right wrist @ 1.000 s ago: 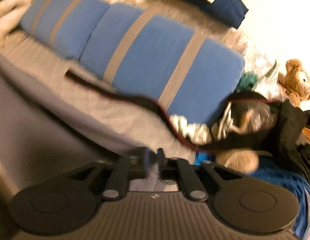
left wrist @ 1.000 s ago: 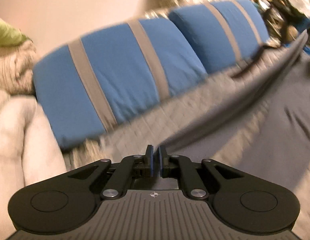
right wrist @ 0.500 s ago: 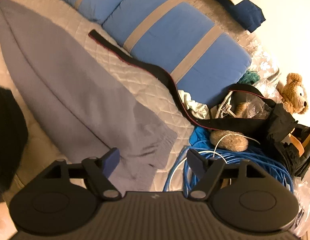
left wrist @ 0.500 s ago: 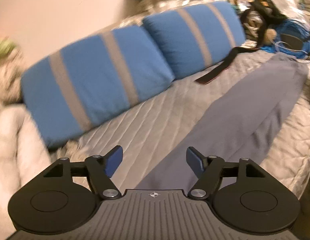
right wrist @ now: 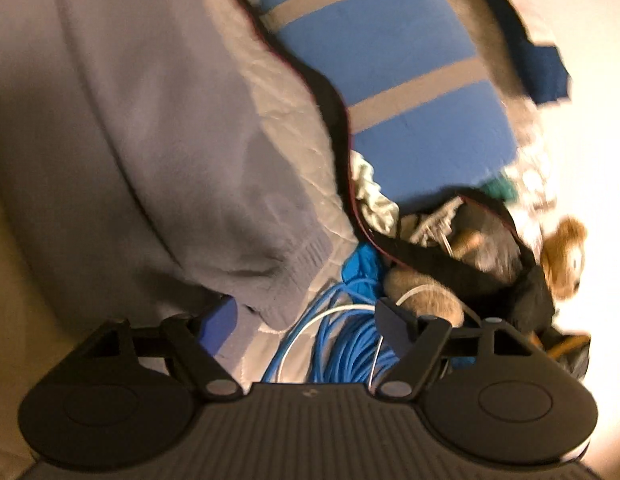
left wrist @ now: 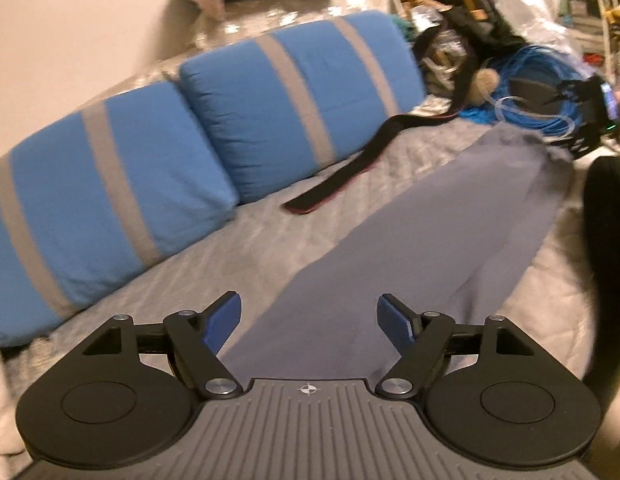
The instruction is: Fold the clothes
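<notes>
A long grey knit garment (left wrist: 430, 240) lies stretched flat along the quilted bed cover (left wrist: 238, 256). My left gripper (left wrist: 309, 320) hovers open above its near end, nothing between the blue pads. In the right wrist view the garment's ribbed far end (right wrist: 294, 256) lies just ahead of my right gripper (right wrist: 306, 320). Its jaws stand wide and are closing slightly, with no pad pressing on cloth. The left pad (right wrist: 220, 322) is over the garment's corner. Below the gap lies blue cable.
Two blue pillows with grey stripes (left wrist: 294, 100) line the wall side. A black strap (left wrist: 370, 160) runs from them to a black bag (left wrist: 478, 28). A blue cable coil (right wrist: 350, 344) and a teddy bear (right wrist: 566, 256) crowd the bed's end. A dark-clothed limb (left wrist: 606, 264) is at right.
Both grippers went from shut to open, and the grey garment now lies flat on the bed. The right gripper sank and rolled toward the ribbed end. The left one moved sideways along the bed.
</notes>
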`<state>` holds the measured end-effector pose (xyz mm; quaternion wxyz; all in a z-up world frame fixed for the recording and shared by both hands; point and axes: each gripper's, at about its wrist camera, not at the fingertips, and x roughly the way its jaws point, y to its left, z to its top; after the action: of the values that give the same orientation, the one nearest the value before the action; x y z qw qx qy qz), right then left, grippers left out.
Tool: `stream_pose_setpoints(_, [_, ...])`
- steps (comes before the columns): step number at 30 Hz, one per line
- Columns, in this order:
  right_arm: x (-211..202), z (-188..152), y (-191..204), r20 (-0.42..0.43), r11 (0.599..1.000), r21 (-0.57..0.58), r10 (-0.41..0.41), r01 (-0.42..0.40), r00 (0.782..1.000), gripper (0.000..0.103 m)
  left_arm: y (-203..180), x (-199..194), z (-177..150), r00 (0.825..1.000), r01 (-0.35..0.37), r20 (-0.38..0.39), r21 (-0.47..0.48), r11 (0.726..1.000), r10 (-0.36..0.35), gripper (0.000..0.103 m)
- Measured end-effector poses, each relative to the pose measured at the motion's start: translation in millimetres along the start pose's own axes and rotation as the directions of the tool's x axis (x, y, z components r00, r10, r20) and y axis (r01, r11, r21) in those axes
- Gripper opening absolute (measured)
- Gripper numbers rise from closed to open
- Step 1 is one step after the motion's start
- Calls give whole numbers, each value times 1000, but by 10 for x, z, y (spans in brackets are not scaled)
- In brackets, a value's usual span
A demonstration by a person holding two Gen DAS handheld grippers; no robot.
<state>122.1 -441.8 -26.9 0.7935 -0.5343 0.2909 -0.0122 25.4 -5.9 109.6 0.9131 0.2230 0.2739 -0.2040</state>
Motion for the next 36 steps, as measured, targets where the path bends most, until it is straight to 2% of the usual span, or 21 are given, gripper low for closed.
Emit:
stream_pose_setpoints(4, [130,38,139,23,991,-137,-7,10,1000,73,-244,196,57,1000,22,0,64,998,-22,74])
stream_pose_setpoints(5, [148,49,136,25,989,-147,2,2,1000,61,-311,249,70,1000,20,-4,86,996,-20,74])
stream_pose_setpoints(6, [166,60,134,26,987,-158,11,-6,1000,42,-388,302,81,1000,18,-7,115,993,-18,74])
stream_pose_setpoints(7, [180,70,122,29,986,-164,17,-12,999,32,-473,355,92,1000,17,-9,147,989,-16,74])
stream_pose_setpoints(9, [160,89,7,51,991,-131,15,-8,999,29,-637,460,113,1000,16,-13,208,978,-14,74])
stream_pose_setpoints(11, [125,121,-150,61,997,-83,14,-9,998,18,-814,560,121,1000,15,-6,279,960,-14,74])
stream_pose_setpoints(13, [84,154,-301,71,999,-52,14,-10,997,13,-996,668,123,1000,9,3,358,934,-11,74])
stream_pose_setpoints(15, [37,192,-440,81,999,-36,12,-9,997,10,-1155,794,113,1000,8,-7,437,900,-6,74])
stream_pose_setpoints(18, [-15,244,-609,95,1000,-18,13,-11,995,10,-1329,940,106,1000,28,-20,503,864,-20,74])
stream_pose_setpoints(20, [-34,273,-707,98,1000,1,16,-16,995,10,-1416,1024,106,1000,9,-12,543,840,-3,74])
stream_pose_setpoints(21, [-37,282,-748,101,1000,10,17,-18,995,10,-1457,1074,106,1000,-6,-11,570,822,15,72])
stream_pose_setpoints(22, [-38,292,-779,101,1000,17,20,-22,995,10,-1501,1136,92,999,-28,-13,611,791,46,68])
stream_pose_setpoints(23, [-40,299,-807,102,999,23,23,-25,994,10,-1549,1206,70,996,-54,-16,657,752,85,53])
stream_pose_setpoints(24, [-50,299,-817,105,999,25,24,-27,994,10,-1582,1264,46,992,-74,-22,698,712,125,29])
stream_pose_setpoints(26, [-75,288,-800,106,999,16,26,-27,994,10,-1632,1366,-6,978,-105,-36,770,629,207,3])
stream_pose_setpoints(27, [-91,278,-787,107,1000,12,26,-28,994,10,-1637,1373,-17,974,-103,-42,792,602,222,3])
stream_pose_setpoints(32, [-200,164,-636,109,999,1,41,-41,993,10,-1582,1060,25,974,-153,28,815,559,226,3])
stream_pose_setpoints(36, [-285,77,-471,103,998,-18,63,-61,993,10,-1551,875,-46,972,-161,43,835,526,229,3])
